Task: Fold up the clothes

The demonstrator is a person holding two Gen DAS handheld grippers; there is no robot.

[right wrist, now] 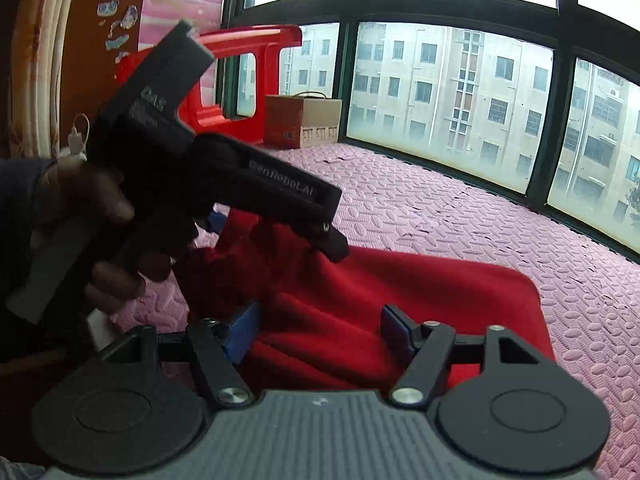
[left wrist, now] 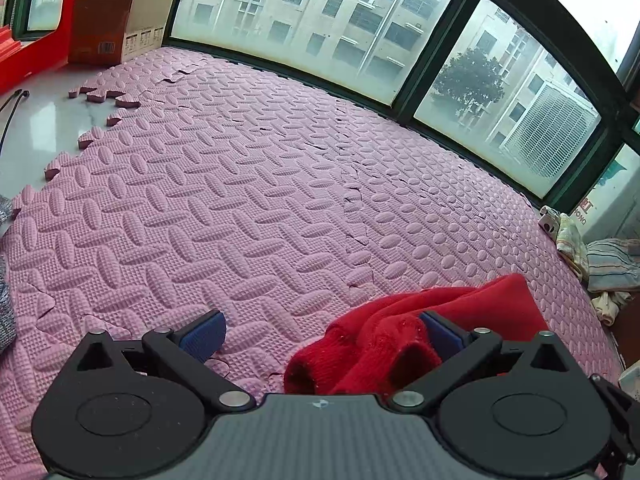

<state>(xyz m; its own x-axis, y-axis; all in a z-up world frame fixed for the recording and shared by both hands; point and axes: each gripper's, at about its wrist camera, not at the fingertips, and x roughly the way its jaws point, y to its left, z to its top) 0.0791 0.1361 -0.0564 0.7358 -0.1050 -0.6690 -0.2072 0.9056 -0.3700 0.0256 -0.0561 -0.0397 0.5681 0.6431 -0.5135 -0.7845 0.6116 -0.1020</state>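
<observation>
A red fleece garment lies bunched on the pink foam mat. In the left wrist view one cuff opening faces the camera. My left gripper stands wide open over the garment's edge; the cloth lies against its right pad, and the left pad is over bare mat. In the right wrist view the garment spreads flat to the right. My right gripper is open above it, cloth lying between and under its blue pads. A hand holds the left gripper over the garment's left part.
A cardboard box and a red plastic chair stand at the far left by the window. Striped and pale clothes are piled at the mat's right edge. A grey knit lies at the left, beside bare floor.
</observation>
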